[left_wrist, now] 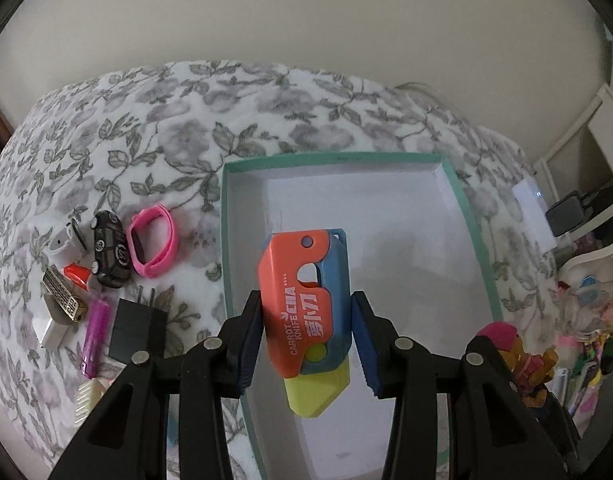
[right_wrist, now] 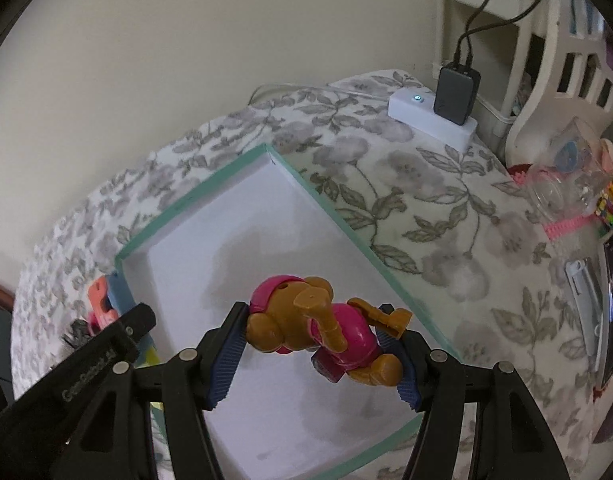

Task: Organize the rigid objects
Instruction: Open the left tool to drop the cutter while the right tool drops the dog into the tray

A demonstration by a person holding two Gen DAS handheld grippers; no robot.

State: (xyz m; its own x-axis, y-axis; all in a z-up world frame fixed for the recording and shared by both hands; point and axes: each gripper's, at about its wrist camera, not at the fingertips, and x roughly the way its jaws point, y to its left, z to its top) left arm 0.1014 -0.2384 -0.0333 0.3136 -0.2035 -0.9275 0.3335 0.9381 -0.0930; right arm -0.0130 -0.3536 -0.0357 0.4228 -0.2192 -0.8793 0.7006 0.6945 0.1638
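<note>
We see the orange-and-blue carrot knife toy [left_wrist: 306, 308] pinched between the pads of our left gripper [left_wrist: 306, 340], hanging over the white inside of the teal-rimmed box [left_wrist: 458, 200]. Our right gripper [right_wrist: 318, 354] is clamped on a brown-and-pink dog figure [right_wrist: 318, 332] above the same box. Left of the box on the floral cloth [left_wrist: 166, 120] lie a pink band [left_wrist: 152, 242] and a black toy car [left_wrist: 109, 248].
</note>
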